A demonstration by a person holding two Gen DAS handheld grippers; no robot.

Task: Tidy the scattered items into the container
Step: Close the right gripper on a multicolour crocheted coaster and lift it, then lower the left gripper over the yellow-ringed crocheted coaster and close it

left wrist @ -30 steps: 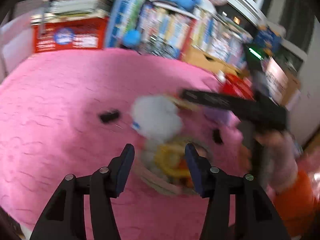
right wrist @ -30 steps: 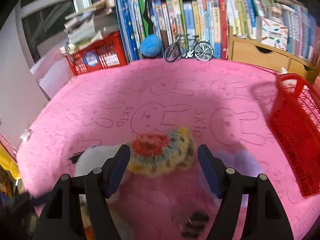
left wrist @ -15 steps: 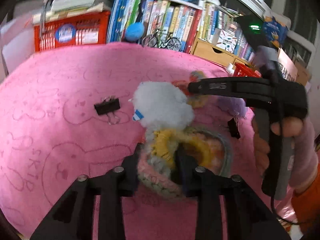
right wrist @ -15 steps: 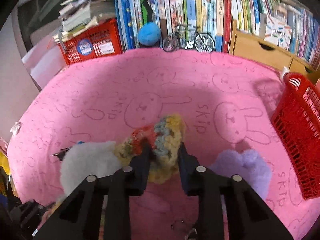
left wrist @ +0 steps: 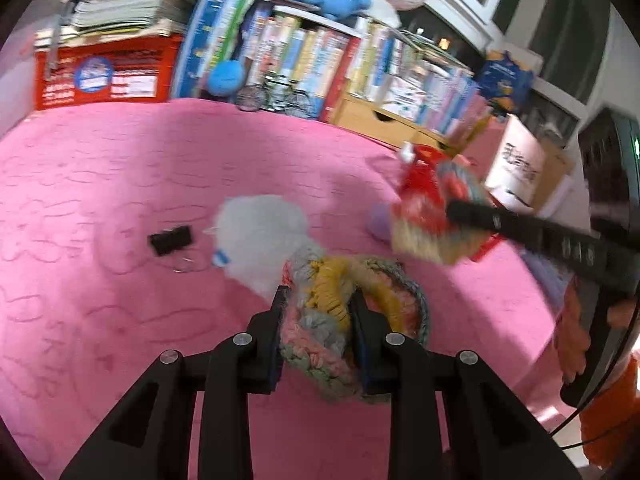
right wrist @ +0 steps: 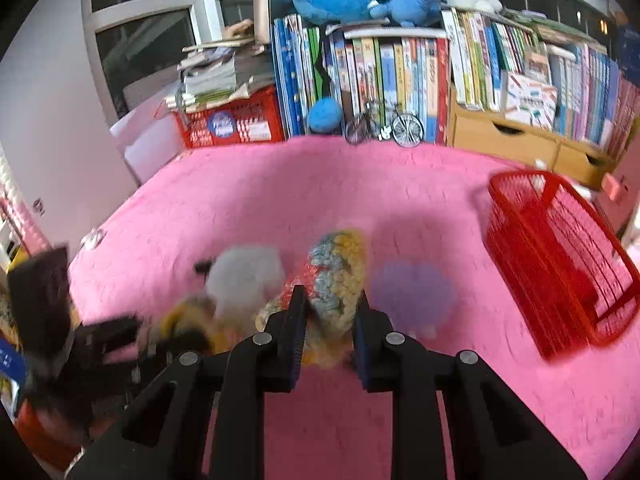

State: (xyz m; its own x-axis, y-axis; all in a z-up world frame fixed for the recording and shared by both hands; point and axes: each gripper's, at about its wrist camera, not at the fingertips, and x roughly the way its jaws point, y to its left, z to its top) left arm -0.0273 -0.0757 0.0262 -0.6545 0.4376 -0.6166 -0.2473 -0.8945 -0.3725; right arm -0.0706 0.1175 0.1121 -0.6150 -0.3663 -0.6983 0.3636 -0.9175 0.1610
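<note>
- Left gripper (left wrist: 318, 320) is clamped on a crocheted piece (left wrist: 352, 316), lower centre.
- Right gripper (right wrist: 330, 316) pinches another knitted piece (right wrist: 336, 280) (blurred).
- Red basket (right wrist: 560, 264) sits at right edge; bare pink mat (right wrist: 320, 192) lies behind.

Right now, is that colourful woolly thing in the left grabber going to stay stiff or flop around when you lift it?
Probably floppy: the crocheted yarn piece bulges and folds where the left gripper squeezes it. It looks light, being open, loose yarn. It likely won't slip, since the chunky stitches look rough against the pads. The right gripper pinches a similar crocheted piece, which bunches too.
</note>
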